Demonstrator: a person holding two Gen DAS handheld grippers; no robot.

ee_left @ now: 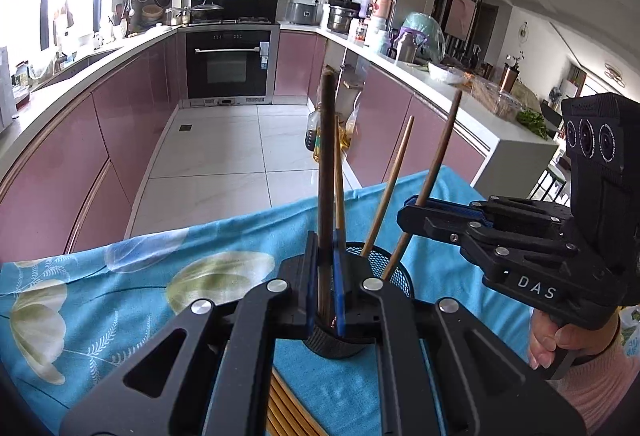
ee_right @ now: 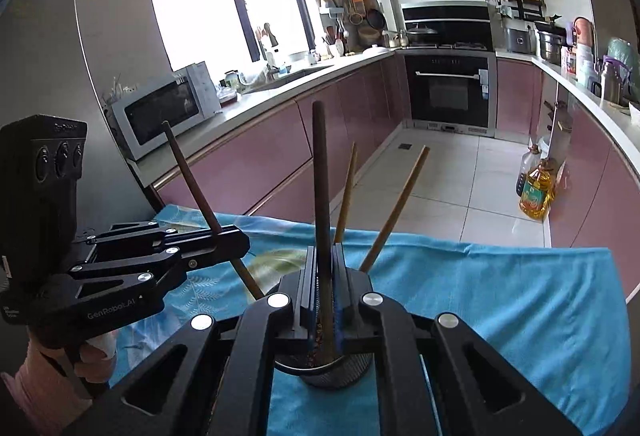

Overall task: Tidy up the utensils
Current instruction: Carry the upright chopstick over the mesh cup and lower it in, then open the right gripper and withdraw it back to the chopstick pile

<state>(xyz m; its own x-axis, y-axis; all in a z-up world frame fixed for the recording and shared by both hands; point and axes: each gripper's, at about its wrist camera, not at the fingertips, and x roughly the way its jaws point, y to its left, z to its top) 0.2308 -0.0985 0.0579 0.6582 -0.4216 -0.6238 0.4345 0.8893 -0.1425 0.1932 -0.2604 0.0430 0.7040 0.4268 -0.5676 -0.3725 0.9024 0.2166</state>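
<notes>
Nearest the mesh cup (ee_left: 394, 270) on the blue-clothed tabletop (ee_left: 120, 288), each gripper's fingers are clamped low on one dark chopstick, left gripper (ee_left: 325, 276) and right gripper (ee_right: 325, 276) alike; light, stiff, slick sticks that probably pivot unless pinched mid-shaft, two paler chopsticks (ee_left: 387, 188) leaning beyond.

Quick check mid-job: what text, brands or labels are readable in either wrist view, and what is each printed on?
"DAS" – white letters on the right gripper body, seen from the left wrist view.
"GenRobot.AI" – on the left gripper body, seen from the right wrist view.
Small white label under it: too small to read.
Embossed word atop the left gripper's camera housing: too faint to read.
Oil bottle label: blurred.
</notes>
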